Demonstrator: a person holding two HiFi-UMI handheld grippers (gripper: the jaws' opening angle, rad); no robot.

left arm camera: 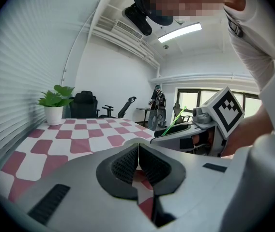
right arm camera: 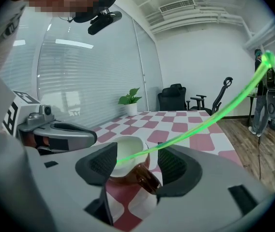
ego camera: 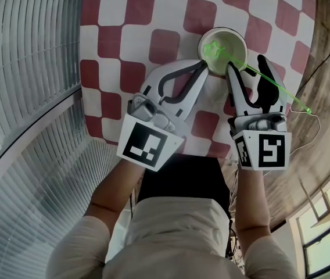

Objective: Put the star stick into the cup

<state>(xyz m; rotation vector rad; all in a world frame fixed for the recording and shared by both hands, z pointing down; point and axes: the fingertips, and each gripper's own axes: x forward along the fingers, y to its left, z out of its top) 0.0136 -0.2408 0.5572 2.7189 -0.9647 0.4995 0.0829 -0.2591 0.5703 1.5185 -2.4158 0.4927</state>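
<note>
The thin glowing-green star stick [ego camera: 213, 50] already rests star-end inside the pale round cup [ego camera: 241, 44] on the red-and-white checked desk [ego camera: 153, 16], its shaft free between the open right tool [ego camera: 247, 65], the left tool [ego camera: 203, 68] closed empty; only withdrawal seems left

Beige short sleeves [ego camera: 79, 253]; white left gripper [ego camera: 206, 65] and right gripper [ego camera: 247, 64], black fingers [right arm camera: 101, 164], marker cubes [ego camera: 147, 145]
</note>
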